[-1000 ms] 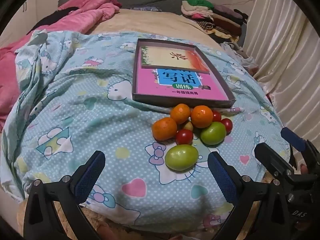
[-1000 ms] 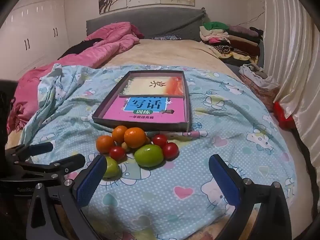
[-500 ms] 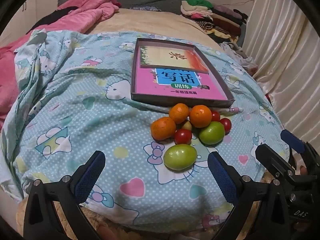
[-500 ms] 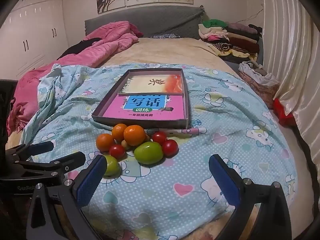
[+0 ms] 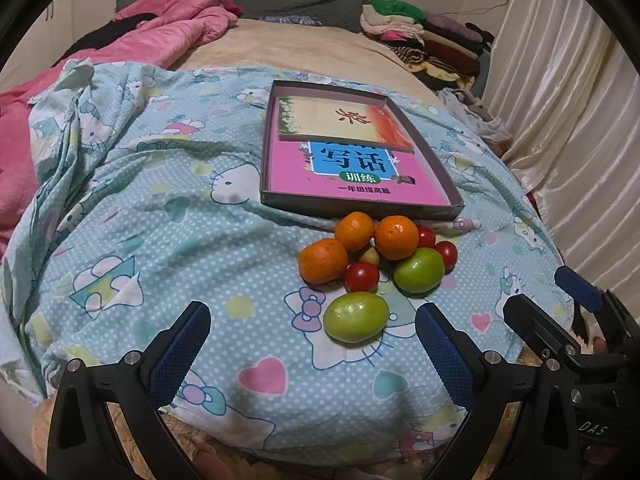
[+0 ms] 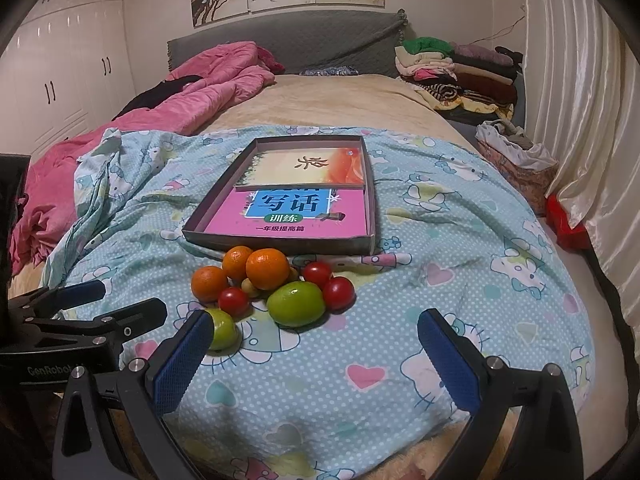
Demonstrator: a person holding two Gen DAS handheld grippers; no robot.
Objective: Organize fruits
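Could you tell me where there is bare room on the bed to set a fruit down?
The quilt is bare left of the fruit pile, and again to its right toward the curtain. The strip between the pile and the shallow box is crowded; two books cover the box floor.

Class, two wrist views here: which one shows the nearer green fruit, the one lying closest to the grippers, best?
The left wrist view. There the nearer green fruit lies whole and unobstructed on the blanket. In the right wrist view, the right gripper's left finger covers part of that fruit.
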